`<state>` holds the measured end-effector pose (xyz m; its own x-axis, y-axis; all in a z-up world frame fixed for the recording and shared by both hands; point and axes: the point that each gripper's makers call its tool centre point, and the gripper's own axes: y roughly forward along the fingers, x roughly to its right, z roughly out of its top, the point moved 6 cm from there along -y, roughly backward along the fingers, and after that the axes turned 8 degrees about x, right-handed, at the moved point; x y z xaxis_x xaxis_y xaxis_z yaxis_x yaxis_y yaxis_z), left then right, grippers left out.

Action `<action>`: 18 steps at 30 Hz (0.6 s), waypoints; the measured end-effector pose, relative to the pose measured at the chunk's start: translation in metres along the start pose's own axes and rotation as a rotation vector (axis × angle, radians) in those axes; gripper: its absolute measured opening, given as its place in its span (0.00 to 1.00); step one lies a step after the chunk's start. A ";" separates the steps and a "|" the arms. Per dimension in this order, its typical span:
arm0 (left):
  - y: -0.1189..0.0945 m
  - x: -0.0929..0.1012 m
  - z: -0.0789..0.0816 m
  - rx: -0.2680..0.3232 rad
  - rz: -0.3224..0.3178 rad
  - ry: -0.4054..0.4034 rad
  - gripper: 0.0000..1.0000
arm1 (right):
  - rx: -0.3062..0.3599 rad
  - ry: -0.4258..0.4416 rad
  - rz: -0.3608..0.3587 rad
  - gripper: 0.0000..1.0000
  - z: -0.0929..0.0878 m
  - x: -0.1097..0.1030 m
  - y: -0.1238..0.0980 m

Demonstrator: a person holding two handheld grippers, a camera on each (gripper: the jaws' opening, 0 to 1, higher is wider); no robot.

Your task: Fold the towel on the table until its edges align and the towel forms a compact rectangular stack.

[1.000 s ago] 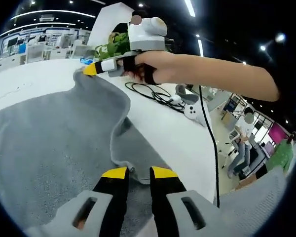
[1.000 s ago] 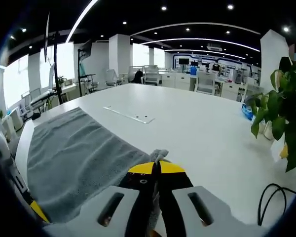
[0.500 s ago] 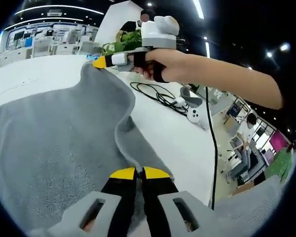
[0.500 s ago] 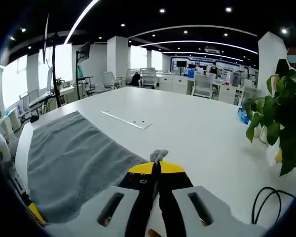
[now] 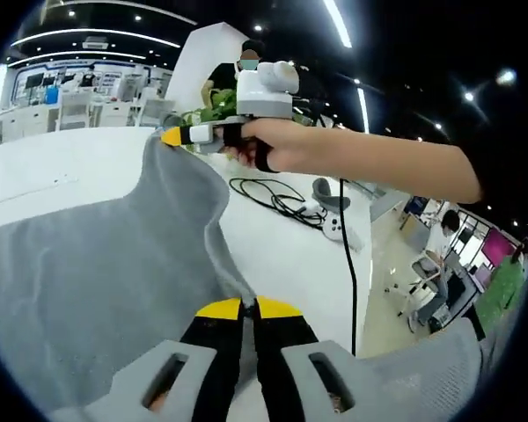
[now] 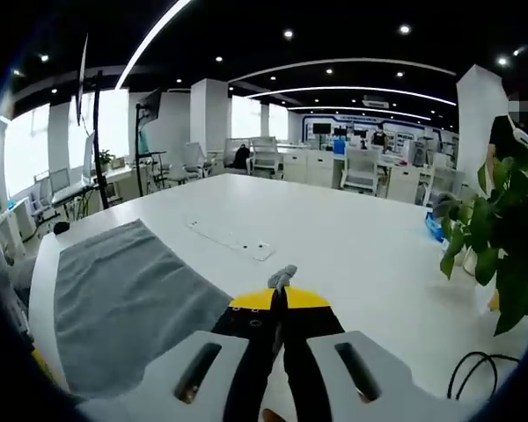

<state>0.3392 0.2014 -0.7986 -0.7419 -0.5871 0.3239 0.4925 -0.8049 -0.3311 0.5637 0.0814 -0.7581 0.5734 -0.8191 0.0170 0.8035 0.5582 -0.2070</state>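
My left tongs (image 5: 238,308) clench one corner of the grey terry towel (image 5: 88,255); my right tongs (image 6: 280,299) clench the neighbouring corner. That shared edge is lifted, and the towel's length trails leftward over the white counter (image 6: 334,237), so the fold should go that way.

I see an open office: white pillars (image 6: 213,112), rows of white desks and chairs (image 6: 363,167), bright windows (image 6: 35,145), curved ceiling light strips (image 6: 352,63), a potted plant (image 6: 502,237).
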 end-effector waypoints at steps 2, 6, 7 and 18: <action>-0.010 0.001 0.005 0.010 0.005 0.005 0.04 | 0.006 0.000 0.006 0.00 0.005 -0.005 0.002; -0.029 -0.001 0.013 0.031 0.033 0.030 0.04 | 0.017 -0.002 0.015 0.00 0.015 -0.012 0.005; -0.032 -0.003 0.014 0.033 0.042 0.026 0.04 | 0.021 0.004 0.016 0.00 0.018 -0.015 0.006; -0.075 -0.017 0.029 0.077 0.114 0.048 0.04 | 0.078 0.053 0.049 0.00 0.047 -0.049 0.027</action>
<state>0.3279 0.2697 -0.7538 -0.6991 -0.6718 0.2450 0.6070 -0.7386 -0.2934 0.5654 0.1428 -0.7187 0.6044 -0.7955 -0.0434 0.7862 0.6044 -0.1291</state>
